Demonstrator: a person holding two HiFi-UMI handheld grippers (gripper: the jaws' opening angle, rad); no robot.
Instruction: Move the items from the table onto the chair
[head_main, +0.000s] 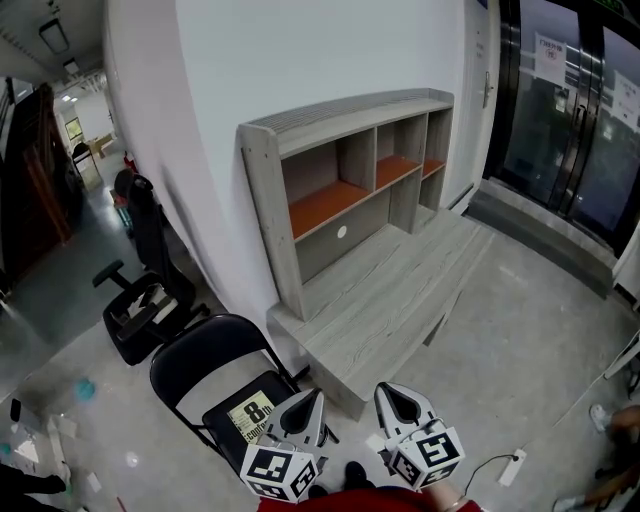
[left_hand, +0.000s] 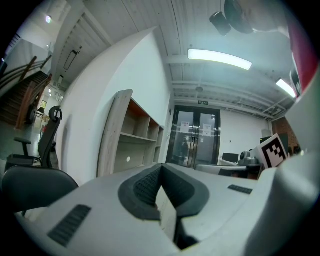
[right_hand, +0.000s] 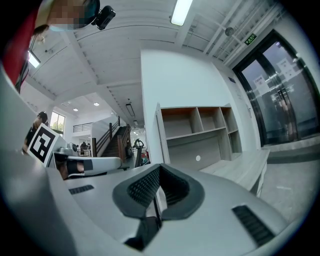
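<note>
Where the chair (head_main: 192, 366) stands, a printed card (head_main: 255, 413) lies on its seat.

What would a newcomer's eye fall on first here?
The grey wooden desk with its shelf unit stands against the white wall, in the middle of the head view. Left of its near end is a black folding chair with a printed sheet on its seat. The left gripper and right gripper, both shut and empty, sit at the bottom edge.

Your left gripper (head_main: 314, 398) is covering part of the label (head_main: 252, 415) on the chair (head_main: 200, 355). The frame edge is cropping your red sleeve (head_main: 370, 499). The door notices (head_main: 549, 58) are showing too small to read.
</note>
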